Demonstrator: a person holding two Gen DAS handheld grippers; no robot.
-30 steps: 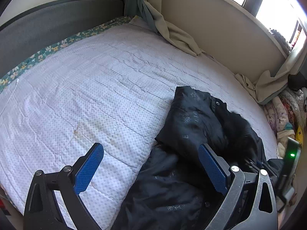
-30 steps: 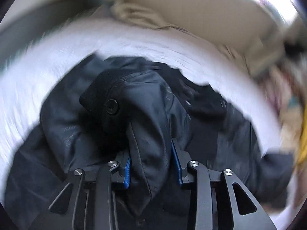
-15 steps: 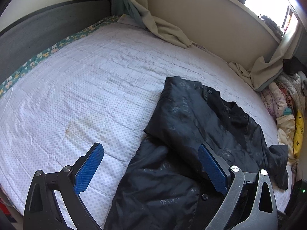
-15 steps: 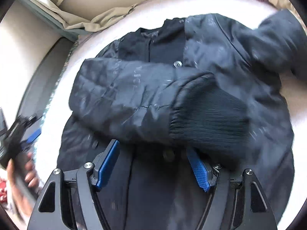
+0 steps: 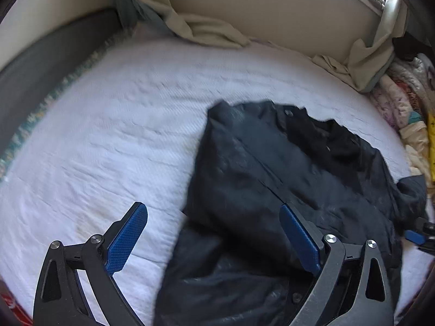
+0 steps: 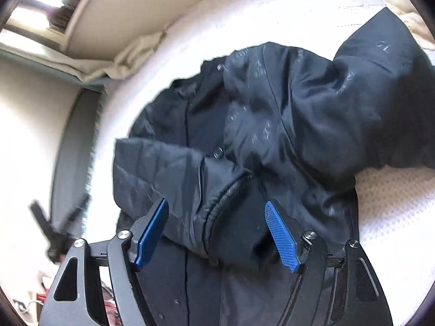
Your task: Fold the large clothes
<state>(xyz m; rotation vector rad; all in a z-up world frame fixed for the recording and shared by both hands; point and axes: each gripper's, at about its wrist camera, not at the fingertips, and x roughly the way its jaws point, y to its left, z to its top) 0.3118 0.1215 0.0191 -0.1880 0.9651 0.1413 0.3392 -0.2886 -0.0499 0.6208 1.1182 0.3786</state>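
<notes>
A large dark navy jacket point(image 5: 285, 179) lies on a white bedspread point(image 5: 108, 125), with one sleeve folded across its front. In the right wrist view the jacket point(image 6: 285, 125) fills the middle, and the sleeve's black knit cuff point(image 6: 239, 225) lies on the front, between and below my open fingers. My left gripper point(image 5: 214, 233) is open and empty, over the jacket's left edge. My right gripper point(image 6: 217, 231) is open and holds nothing. Its blue tip shows at the right edge of the left wrist view point(image 5: 416, 235).
A grey headboard point(image 5: 49, 54) runs along the bed's left side. Beige curtains point(image 5: 206, 30) hang onto the bed at the back wall. A pile of patterned bedding point(image 5: 405, 100) sits at the far right. The bed's white area left of the jacket is bare.
My right gripper let go of the sleeve, which now lies folded across the jacket front, and swung round over the jacket. My left gripper shifted slightly and stays open.
</notes>
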